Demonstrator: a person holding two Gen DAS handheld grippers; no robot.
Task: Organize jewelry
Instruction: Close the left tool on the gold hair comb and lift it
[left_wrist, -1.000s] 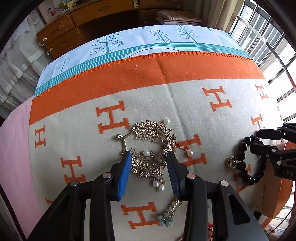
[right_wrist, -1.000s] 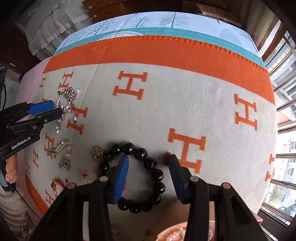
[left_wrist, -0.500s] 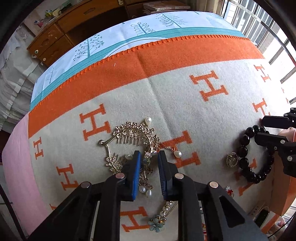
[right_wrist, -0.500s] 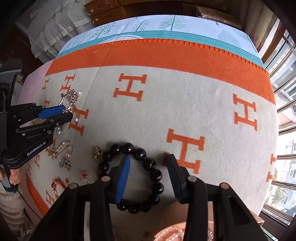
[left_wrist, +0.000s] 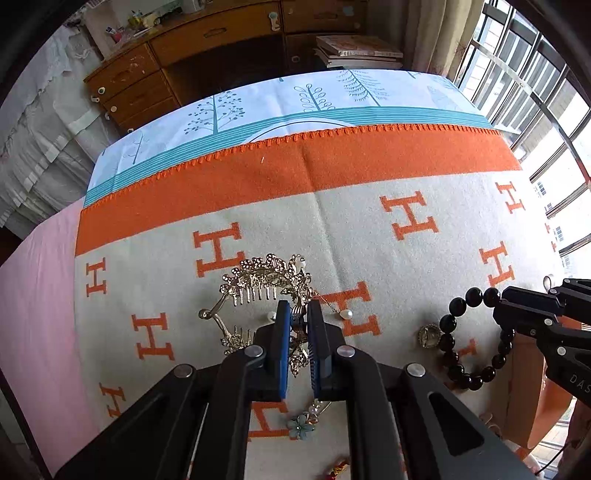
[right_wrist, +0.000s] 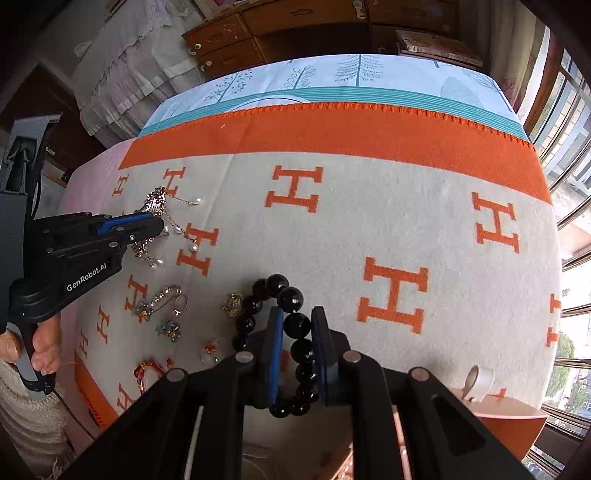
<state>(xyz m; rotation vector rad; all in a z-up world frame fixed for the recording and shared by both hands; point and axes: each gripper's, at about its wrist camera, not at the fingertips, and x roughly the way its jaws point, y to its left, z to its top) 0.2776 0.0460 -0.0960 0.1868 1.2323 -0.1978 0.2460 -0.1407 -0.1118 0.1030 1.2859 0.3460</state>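
In the left wrist view, low centre, our left gripper (left_wrist: 298, 325) is clenched on the gold hair comb (left_wrist: 266, 280), its jaws having just closed; we should lift slowly so the pearl drops don't snag the blanket (left_wrist: 369, 240).

In the right wrist view, bottom centre, our right gripper (right_wrist: 297, 328), jaws just closing, grasps the black bead bracelet (right_wrist: 295, 325); we keep it level.

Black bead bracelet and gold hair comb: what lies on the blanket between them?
In the left wrist view, a small round gold charm beside the bracelet, and a pearl drop on a chain from the comb; otherwise bare blanket.
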